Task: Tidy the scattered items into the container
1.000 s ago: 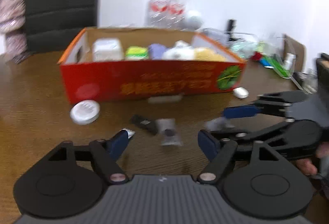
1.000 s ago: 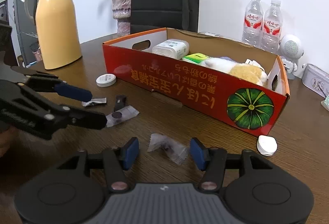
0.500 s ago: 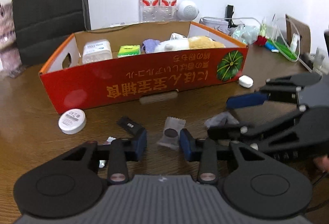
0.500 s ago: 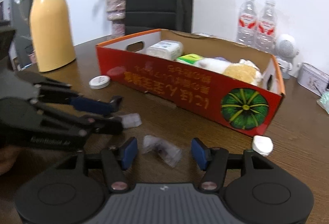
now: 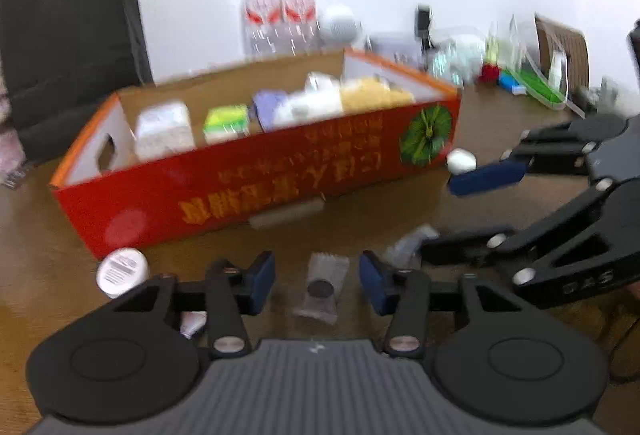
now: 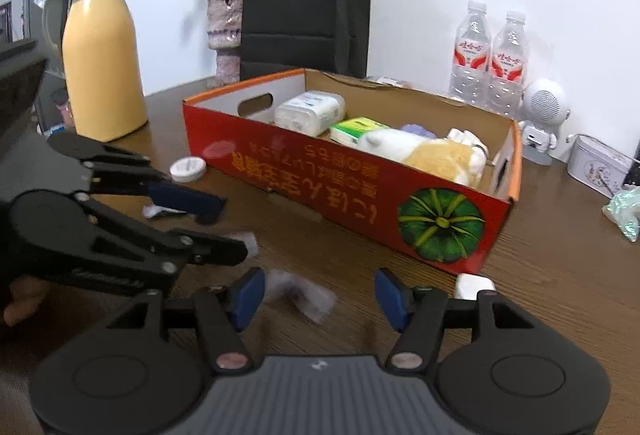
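A red cardboard box stands on the wooden table and holds tissue packs and a plush toy. My left gripper is open, its pads on either side of a clear candy wrapper lying on the table. My right gripper is open around another crumpled clear wrapper. Each gripper shows in the other's view, the right and the left. A white round lid, a white cap and a small white packet lie loose.
A yellow thermos, a vase of dried flowers and a black paper bag stand behind the box. Two water bottles, a white robot speaker and a tin sit at the back right.
Both grippers have moved closer to their wrappers. The left gripper closed in from wide open half a second ago, then widened a little. The right gripper stays open.
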Demonstrator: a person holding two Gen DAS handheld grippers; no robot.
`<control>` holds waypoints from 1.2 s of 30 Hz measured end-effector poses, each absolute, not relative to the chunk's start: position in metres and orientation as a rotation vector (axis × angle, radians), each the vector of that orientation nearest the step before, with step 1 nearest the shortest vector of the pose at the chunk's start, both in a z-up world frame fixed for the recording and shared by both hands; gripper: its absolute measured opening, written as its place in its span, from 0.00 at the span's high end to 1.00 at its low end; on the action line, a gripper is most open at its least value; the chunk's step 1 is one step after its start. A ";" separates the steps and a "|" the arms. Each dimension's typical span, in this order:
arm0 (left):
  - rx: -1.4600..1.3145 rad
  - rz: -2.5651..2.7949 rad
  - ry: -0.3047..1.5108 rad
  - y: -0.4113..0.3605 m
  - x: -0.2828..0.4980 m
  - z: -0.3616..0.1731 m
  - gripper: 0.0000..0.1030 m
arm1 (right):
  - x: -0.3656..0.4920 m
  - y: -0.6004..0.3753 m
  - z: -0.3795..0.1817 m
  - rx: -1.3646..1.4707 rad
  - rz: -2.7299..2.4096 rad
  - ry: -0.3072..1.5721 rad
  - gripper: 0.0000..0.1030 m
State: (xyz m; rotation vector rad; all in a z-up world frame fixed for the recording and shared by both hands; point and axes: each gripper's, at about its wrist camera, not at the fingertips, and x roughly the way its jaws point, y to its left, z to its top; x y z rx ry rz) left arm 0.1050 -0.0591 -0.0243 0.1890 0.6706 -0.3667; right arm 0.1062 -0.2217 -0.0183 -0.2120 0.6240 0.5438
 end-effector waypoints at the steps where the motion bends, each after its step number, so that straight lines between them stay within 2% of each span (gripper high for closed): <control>1: 0.190 -0.364 0.670 -0.059 0.104 -0.026 0.67 | 0.106 -0.224 -0.019 -0.220 0.544 0.626 0.42; 4: 0.216 -0.350 0.665 -0.061 0.100 -0.026 0.74 | 0.113 -0.222 -0.026 -0.219 0.535 0.656 0.42; 10: 0.178 -0.324 0.666 -0.056 0.096 -0.027 0.72 | 0.120 -0.207 -0.034 -0.203 0.513 0.628 0.48; 13: 0.163 -0.320 0.675 -0.055 0.096 -0.027 0.71 | 0.119 -0.203 -0.034 -0.177 0.527 0.630 0.69; 14: 0.156 -0.321 0.679 -0.054 0.097 -0.027 0.71 | 0.119 -0.202 -0.034 -0.169 0.531 0.632 0.81; 17: 0.141 -0.322 0.685 -0.052 0.098 -0.026 0.72 | 0.118 -0.195 -0.034 -0.181 0.513 0.622 0.81; 18: 0.137 -0.319 0.685 -0.052 0.097 -0.026 0.75 | 0.118 -0.194 -0.034 -0.178 0.508 0.621 0.82; 19: 0.133 -0.310 0.683 -0.053 0.095 -0.026 0.83 | 0.118 -0.194 -0.034 -0.171 0.503 0.622 0.83; 26: 0.104 -0.183 0.617 -0.058 0.055 -0.018 0.86 | 0.089 -0.189 -0.020 -0.138 0.423 0.589 0.85; 30: 0.039 -0.123 0.497 -0.056 -0.008 0.000 0.86 | 0.036 -0.196 -0.007 -0.064 0.338 0.520 0.85; 36: 0.025 -0.108 0.451 -0.066 -0.072 0.007 0.86 | -0.034 -0.201 -0.012 0.065 0.229 0.524 0.85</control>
